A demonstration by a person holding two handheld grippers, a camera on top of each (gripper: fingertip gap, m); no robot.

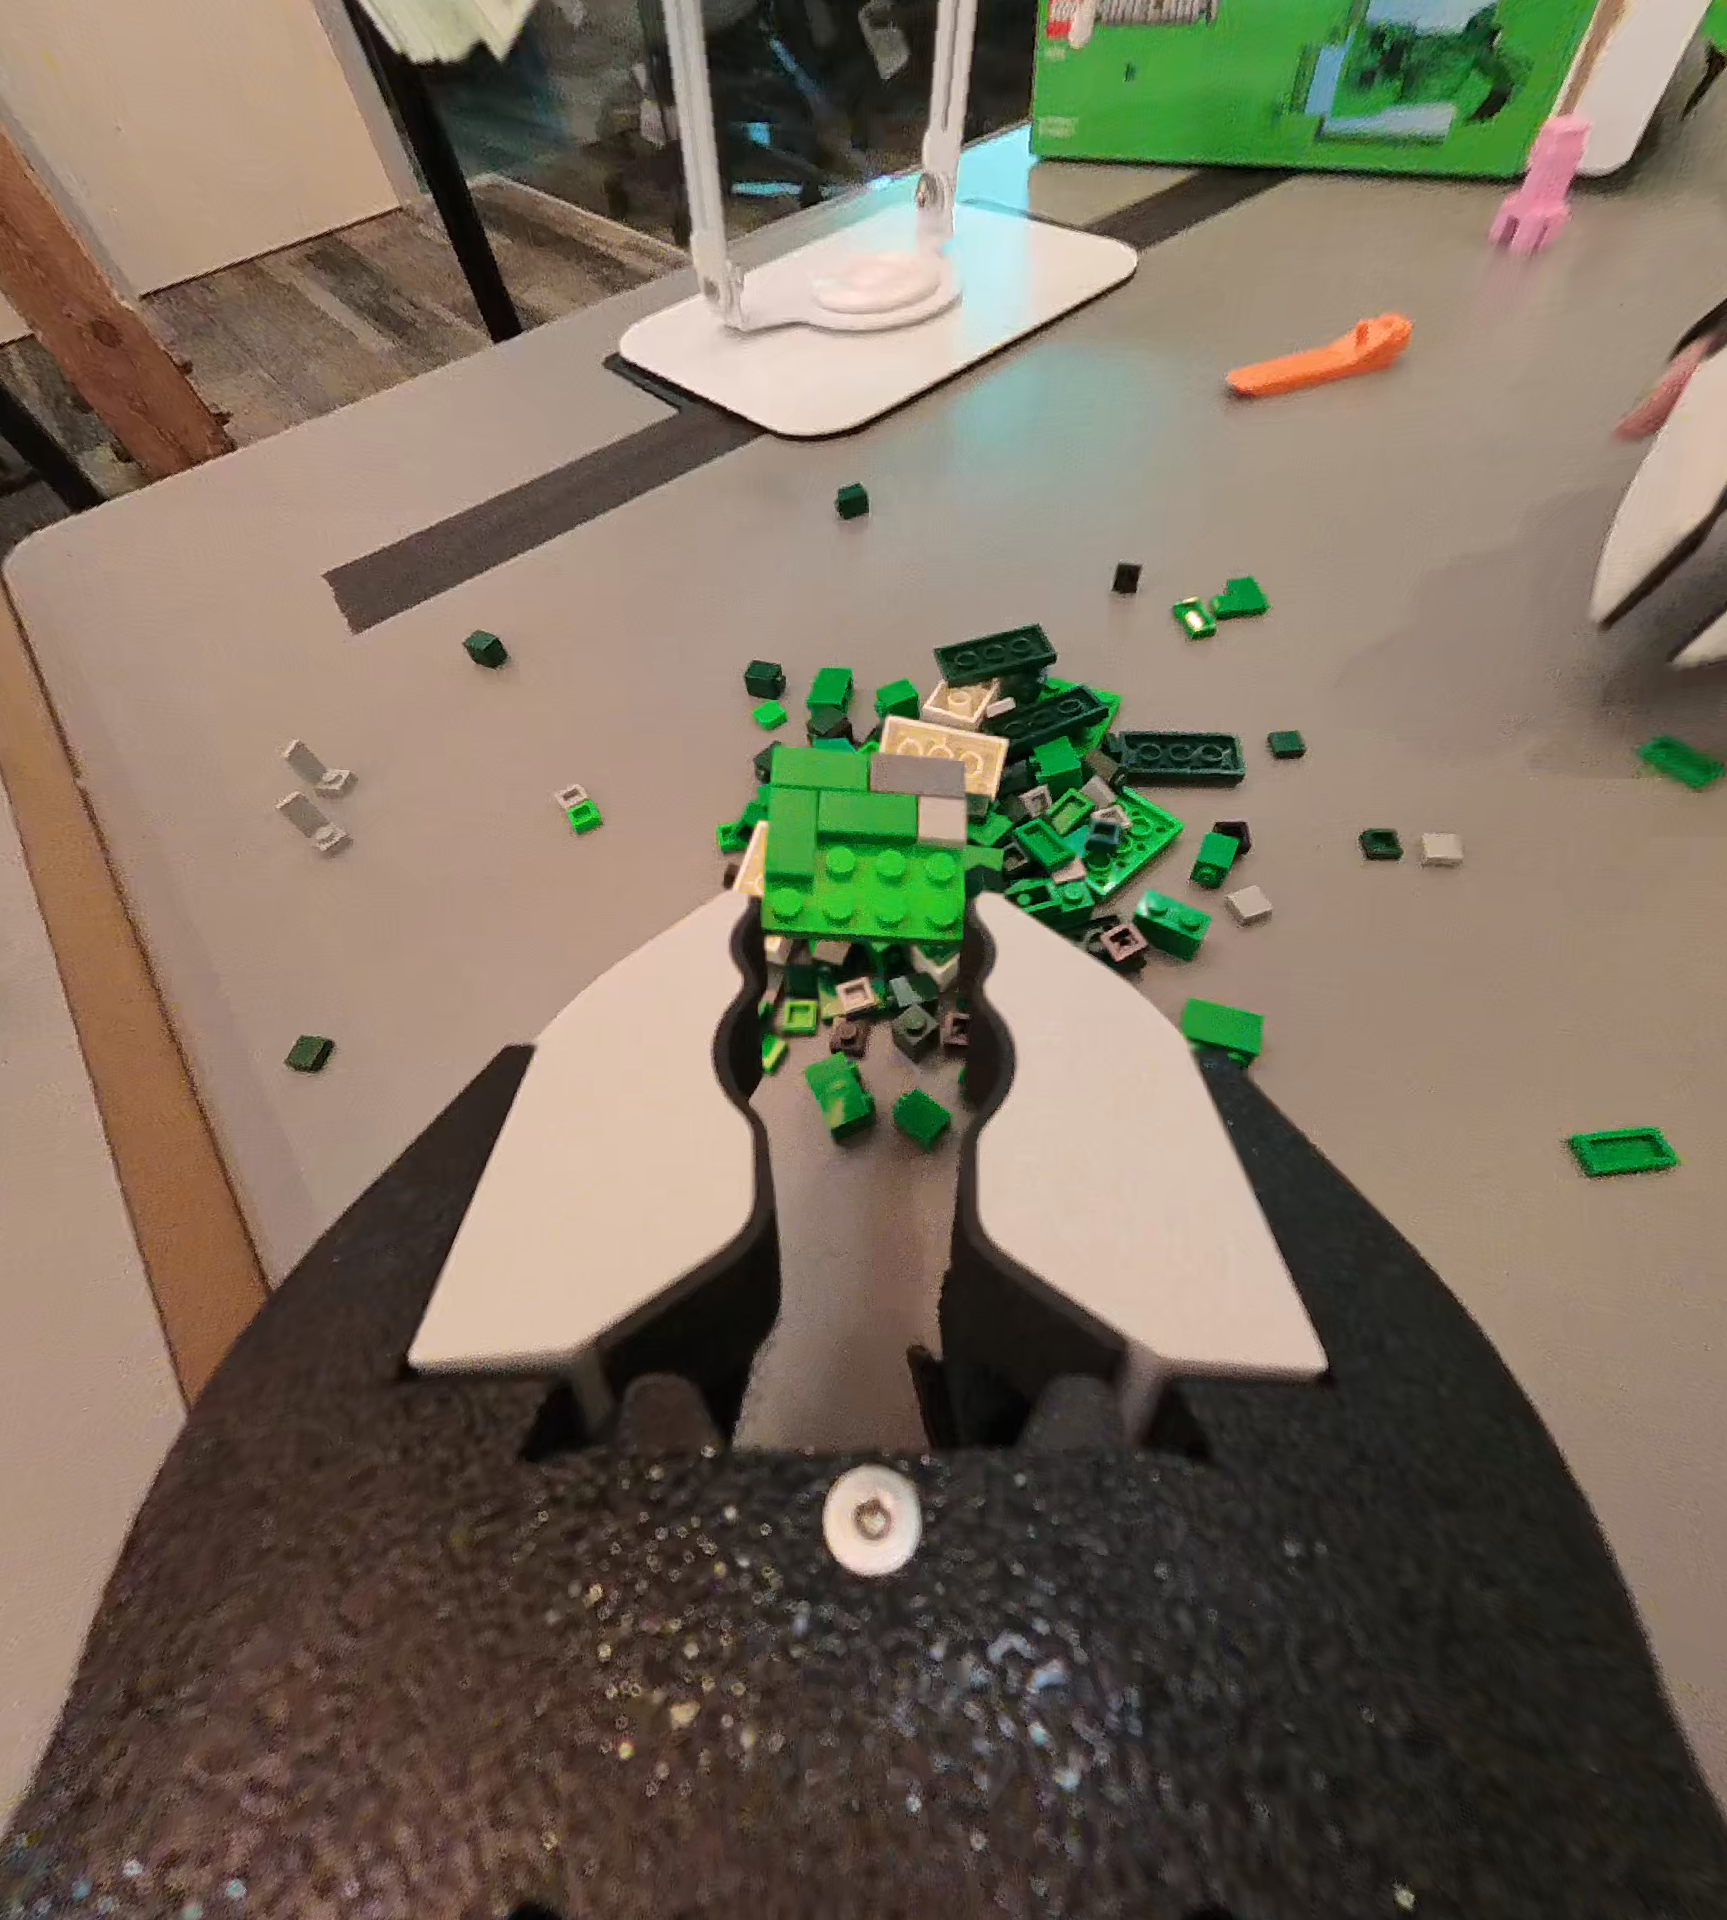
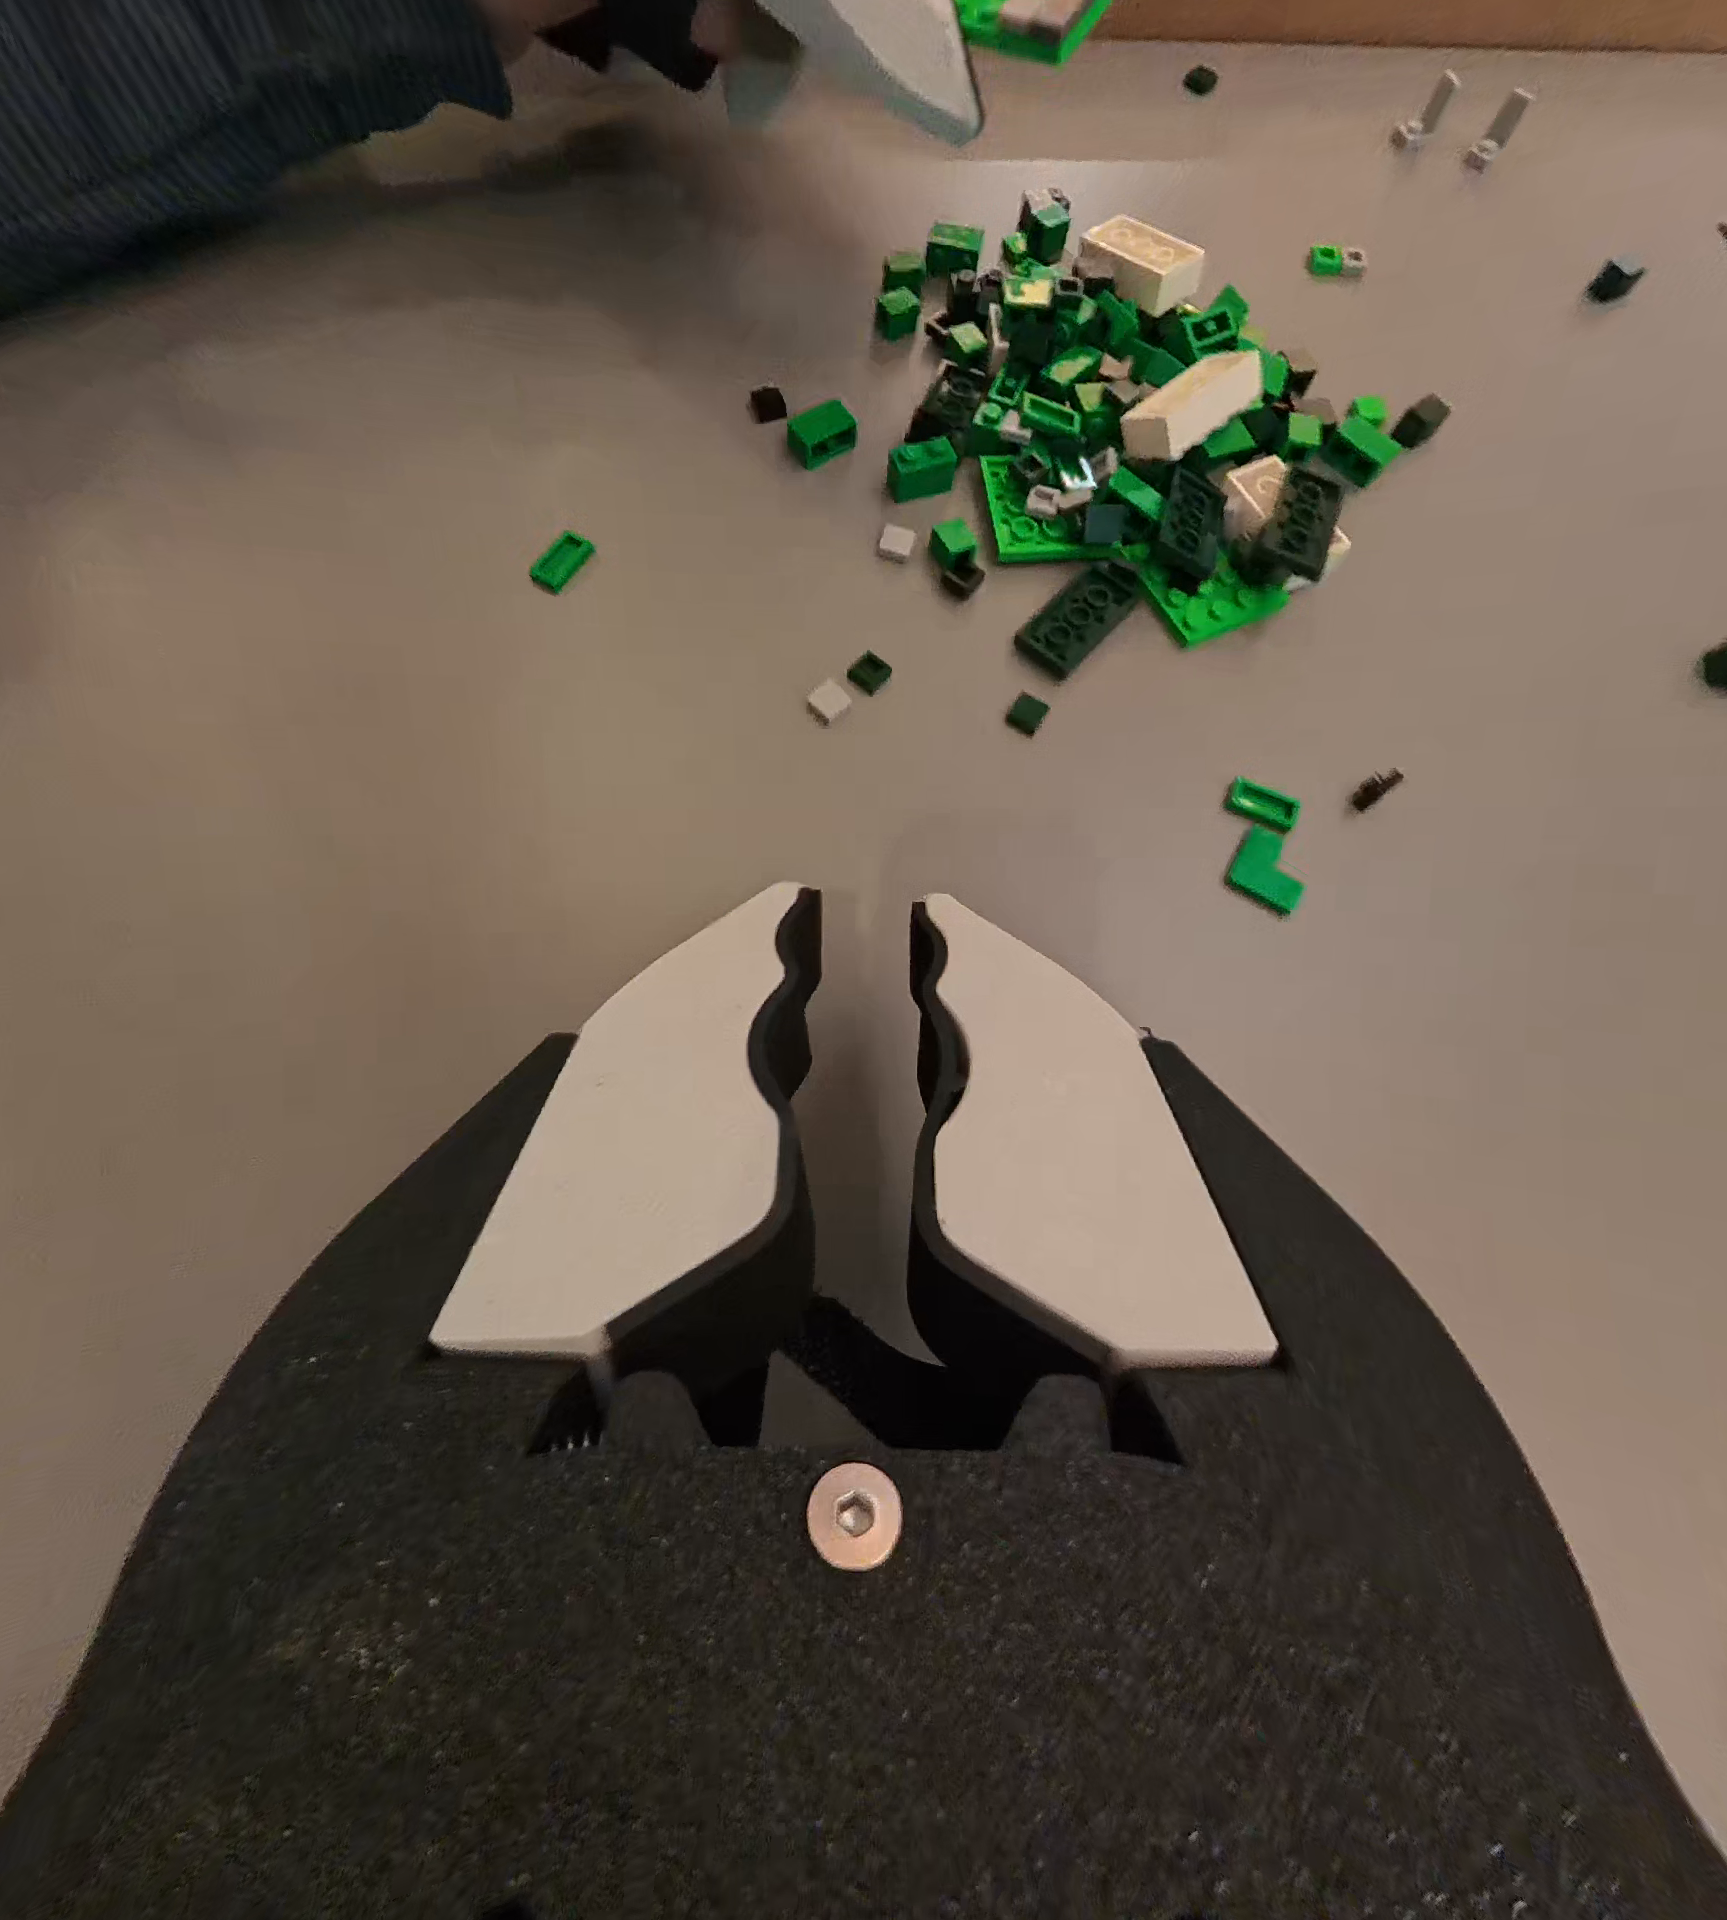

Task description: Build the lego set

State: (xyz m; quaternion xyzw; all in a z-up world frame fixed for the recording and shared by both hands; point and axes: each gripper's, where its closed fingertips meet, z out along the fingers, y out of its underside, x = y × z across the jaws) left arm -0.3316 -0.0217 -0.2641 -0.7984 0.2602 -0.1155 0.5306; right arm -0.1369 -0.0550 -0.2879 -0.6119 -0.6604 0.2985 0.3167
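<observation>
We held the green plate assembly (image 1: 864, 847) in our left gripper (image 1: 864, 925) above the brick pile (image 2: 1139, 436) mid-desk, while our right gripper (image 2: 864, 904) hung empty, fingers seemingly slightly apart.

Glossy plastic bricks (image 1: 952, 831); table (image 1: 526, 582) seemingly matt.

Left claw (image 1: 864, 920): body of black, coarse-grained material with a glittery speckle, one round silver screw set on the centre line. Two pale grey fingers (image 1: 630, 1122), flat-faced, with black wavy inner pads. Right claw (image 2: 866, 904): same build, black textured body, silver hex-socket screw, grey fingers (image 2: 651, 1132) lined with black scalloped edges. Sleeve (image 2: 111, 135): dark blue, finely striped fabric.
</observation>
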